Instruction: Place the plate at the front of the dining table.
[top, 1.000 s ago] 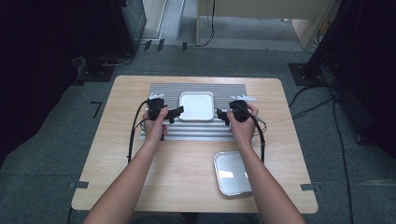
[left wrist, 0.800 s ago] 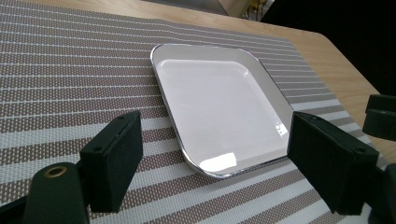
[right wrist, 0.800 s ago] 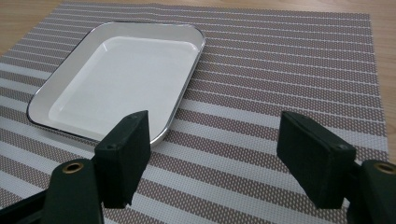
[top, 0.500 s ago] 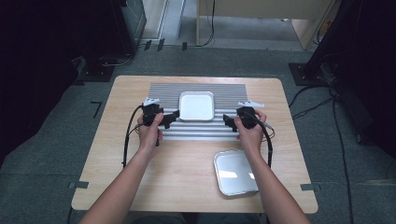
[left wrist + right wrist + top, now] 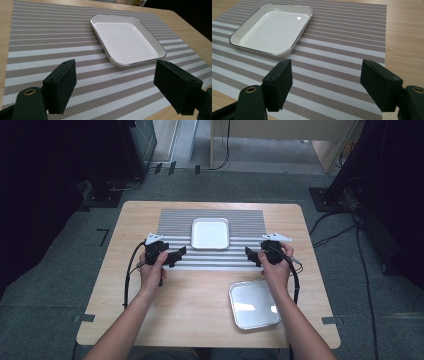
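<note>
While both tongs stand spread and empty, the white square dish point(image 5: 210, 233) rests on the striped placemat point(image 5: 172, 222), centred between left tongs point(image 5: 179, 254) and right tongs point(image 5: 249, 254), roughly equidistant, slightly beyond both.

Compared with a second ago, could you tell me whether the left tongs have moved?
Yes. The left tongs have drawn back from the white tray toward the person and outward to the left, judged against the striped mat.
</note>
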Available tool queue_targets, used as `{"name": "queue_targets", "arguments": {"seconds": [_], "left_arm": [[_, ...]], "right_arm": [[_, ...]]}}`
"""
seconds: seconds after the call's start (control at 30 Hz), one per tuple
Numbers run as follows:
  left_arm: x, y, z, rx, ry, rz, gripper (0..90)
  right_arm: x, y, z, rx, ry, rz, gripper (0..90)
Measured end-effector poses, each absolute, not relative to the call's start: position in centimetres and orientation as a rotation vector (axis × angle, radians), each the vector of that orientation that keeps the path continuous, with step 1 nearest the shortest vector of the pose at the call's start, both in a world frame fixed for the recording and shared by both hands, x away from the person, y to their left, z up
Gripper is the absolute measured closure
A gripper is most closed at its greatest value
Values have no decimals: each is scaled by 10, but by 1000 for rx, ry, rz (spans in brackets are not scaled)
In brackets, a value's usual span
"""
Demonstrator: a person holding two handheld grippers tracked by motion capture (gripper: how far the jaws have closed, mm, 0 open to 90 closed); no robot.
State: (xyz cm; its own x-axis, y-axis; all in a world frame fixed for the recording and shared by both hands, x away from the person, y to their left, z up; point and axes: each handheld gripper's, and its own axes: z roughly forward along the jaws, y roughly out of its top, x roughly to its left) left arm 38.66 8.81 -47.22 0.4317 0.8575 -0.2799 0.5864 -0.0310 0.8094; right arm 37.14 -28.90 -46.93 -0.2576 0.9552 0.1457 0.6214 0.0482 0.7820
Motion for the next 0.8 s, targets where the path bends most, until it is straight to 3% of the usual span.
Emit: {"name": "queue_targets", "arguments": {"seconds": [0.8], "left_arm": [[341,122,-479,1749,1228,401,182]], "right_arm": [[324,-328,-479,1610,1872,1048,266]]}}
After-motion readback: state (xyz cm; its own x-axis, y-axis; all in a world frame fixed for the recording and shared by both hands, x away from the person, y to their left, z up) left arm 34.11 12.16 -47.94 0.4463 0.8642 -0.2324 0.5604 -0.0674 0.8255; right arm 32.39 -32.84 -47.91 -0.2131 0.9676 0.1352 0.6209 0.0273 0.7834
